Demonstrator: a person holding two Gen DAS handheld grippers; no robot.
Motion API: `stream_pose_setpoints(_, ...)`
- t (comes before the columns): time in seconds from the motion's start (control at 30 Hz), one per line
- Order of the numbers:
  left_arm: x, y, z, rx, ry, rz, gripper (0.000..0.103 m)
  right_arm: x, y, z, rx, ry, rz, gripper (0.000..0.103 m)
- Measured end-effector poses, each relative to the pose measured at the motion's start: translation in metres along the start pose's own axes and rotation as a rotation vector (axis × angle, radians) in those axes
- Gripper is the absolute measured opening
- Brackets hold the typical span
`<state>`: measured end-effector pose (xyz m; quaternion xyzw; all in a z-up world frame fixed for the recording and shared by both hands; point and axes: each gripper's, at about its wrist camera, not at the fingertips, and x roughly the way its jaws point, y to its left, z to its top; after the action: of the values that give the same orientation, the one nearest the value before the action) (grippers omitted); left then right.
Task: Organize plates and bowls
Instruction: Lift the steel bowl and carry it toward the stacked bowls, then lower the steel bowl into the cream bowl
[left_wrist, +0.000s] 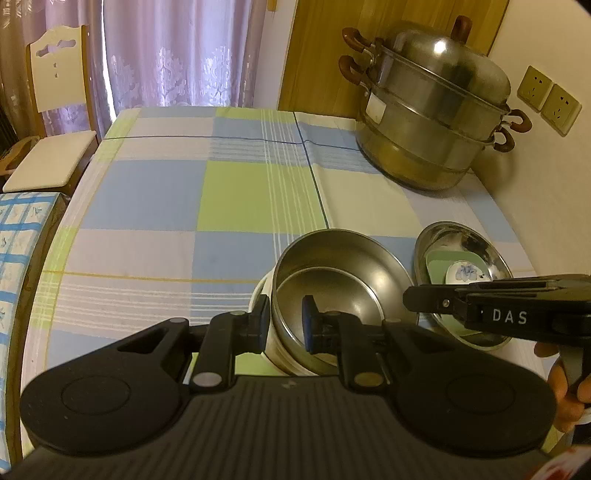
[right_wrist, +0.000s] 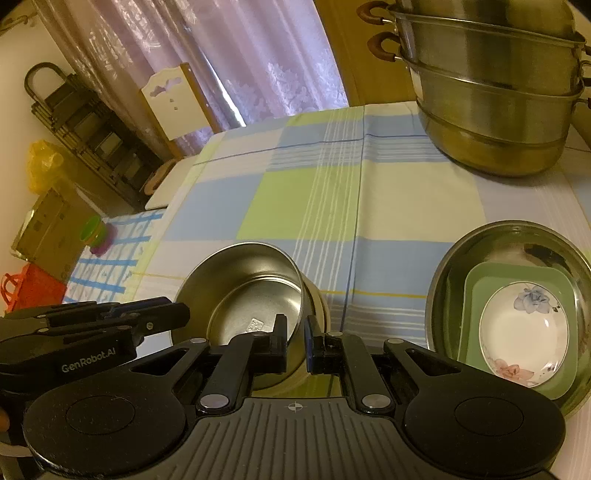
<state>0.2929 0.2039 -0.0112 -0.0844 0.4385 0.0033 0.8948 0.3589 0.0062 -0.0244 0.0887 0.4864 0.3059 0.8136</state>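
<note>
Here, my left hand-held gripper (left_wrist: 284, 321) and right hand-held gripper (right_wrist: 295, 341) each pinch opposite rim walls of the steel bowl (left_wrist: 340, 280), steadying it near the worktop's (left_wrist: 236, 199) front edge for nesting.

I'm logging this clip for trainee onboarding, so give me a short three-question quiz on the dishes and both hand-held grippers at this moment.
1. True or false: the white floral ceramic dish lies directly on the checked tablecloth.
2. Multiple choice: the rim of the round stainless-steel bowl sits between the fingers of A) the left hand-held gripper only, B) the right hand-held gripper only, C) both.
3. Fill in: the steel bowl is nested in a ____ bowl.

Key: 1 false, it lies on the green rectangular plate inside the wide steel basin. 2 C. 3 white.
</note>
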Motion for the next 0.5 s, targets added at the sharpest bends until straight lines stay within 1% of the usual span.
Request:
stream_pose_setpoints(0.23, 0.0, 0.0, -0.001, 0.009, 0.0, 0.003, 0.015, 0.003, 0.0, -0.007, -0.041, -0.029, -0.02, 0.009)
stream_pose_setpoints(0.37, 0.004, 0.0, -0.003, 0.022, 0.007, 0.016, 0.013, 0.008, -0.003, -0.011, -0.044, -0.014, -0.006, 0.009)
stream_pose_setpoints(0.5, 0.008, 0.003, -0.004, 0.013, 0.018, 0.018, 0.013, 0.011, -0.005, -0.011, -0.031, -0.008, -0.004, 0.009)
